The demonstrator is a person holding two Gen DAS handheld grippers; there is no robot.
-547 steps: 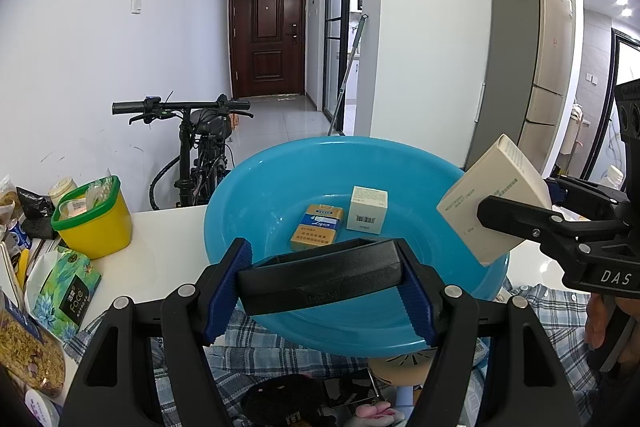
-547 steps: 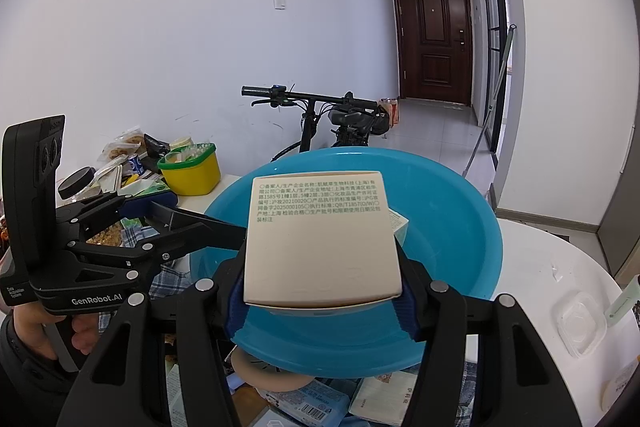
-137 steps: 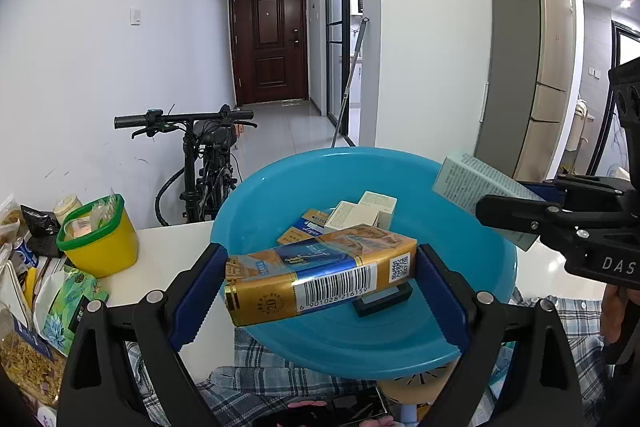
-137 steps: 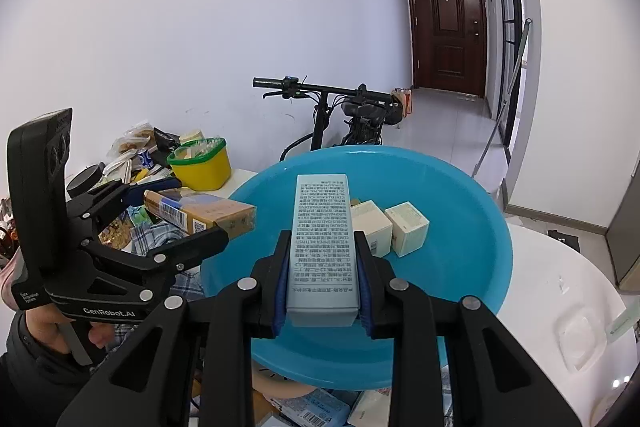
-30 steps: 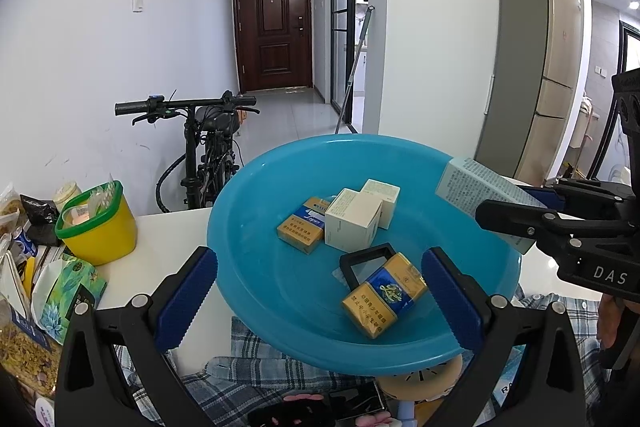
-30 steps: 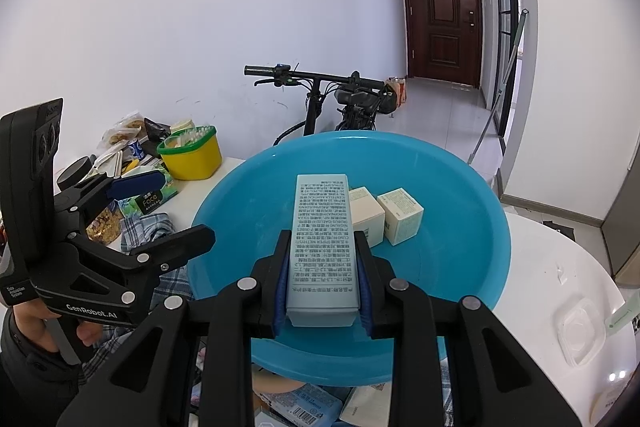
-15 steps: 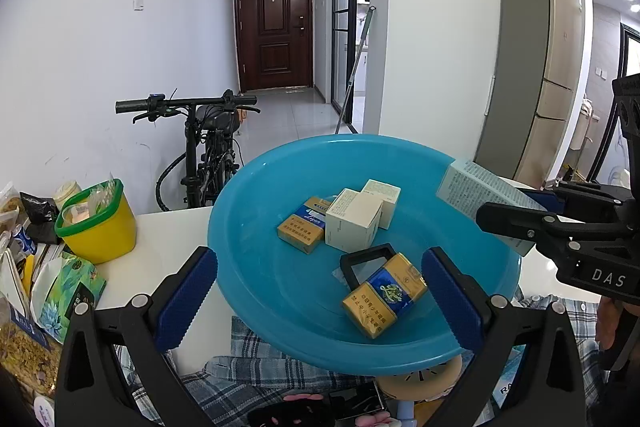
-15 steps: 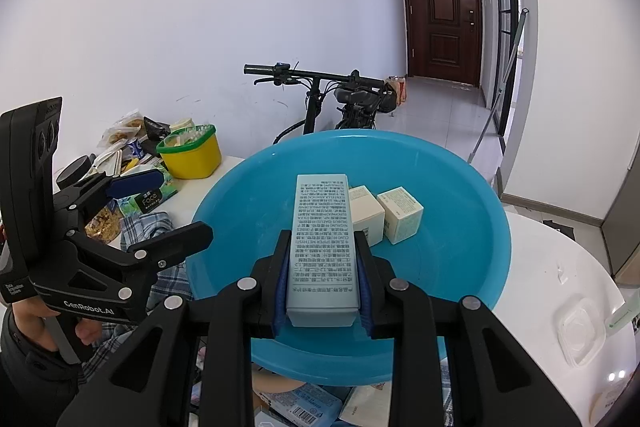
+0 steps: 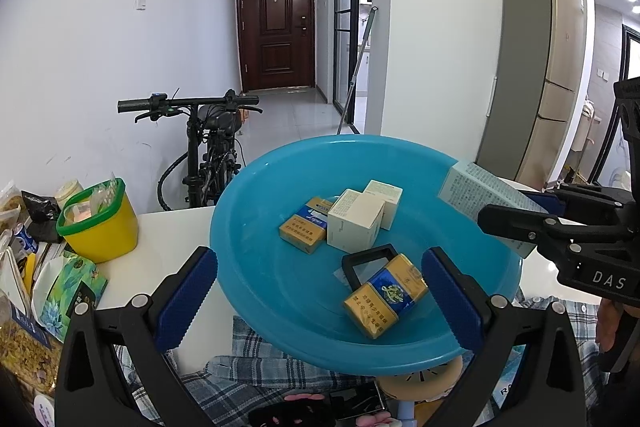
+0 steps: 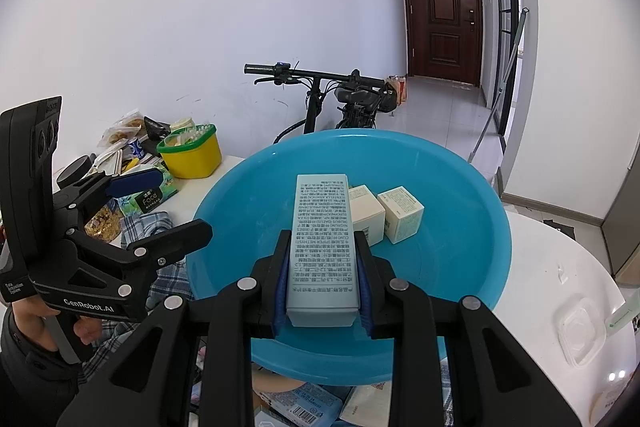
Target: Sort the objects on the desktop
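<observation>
A blue basin (image 9: 256,227) stands on the white table and holds two white boxes (image 9: 356,223), an orange-blue pack (image 9: 306,225), a gold-blue pack (image 9: 386,295) and a black-framed item (image 9: 366,261). My left gripper (image 9: 320,291) is open and empty at the basin's near rim. My right gripper (image 10: 322,267) is shut on a tall pale blue box (image 10: 322,239) and holds it above the basin's near side; this box also shows in the left wrist view (image 9: 480,199). The basin shows in the right wrist view (image 10: 460,195) too.
A yellow tub with a green rim (image 9: 100,223) and snack packets (image 9: 60,283) sit at the table's left. Plaid cloth (image 9: 256,367) and loose items lie under the basin's near edge. A clear plastic lid (image 10: 580,331) lies at the right. A bicycle (image 9: 212,151) stands behind the table.
Over the last second almost nothing moved. Earlier, my left gripper let the gold-blue pack go into the basin, and my right gripper swapped a wide cream box for the tall pale blue box.
</observation>
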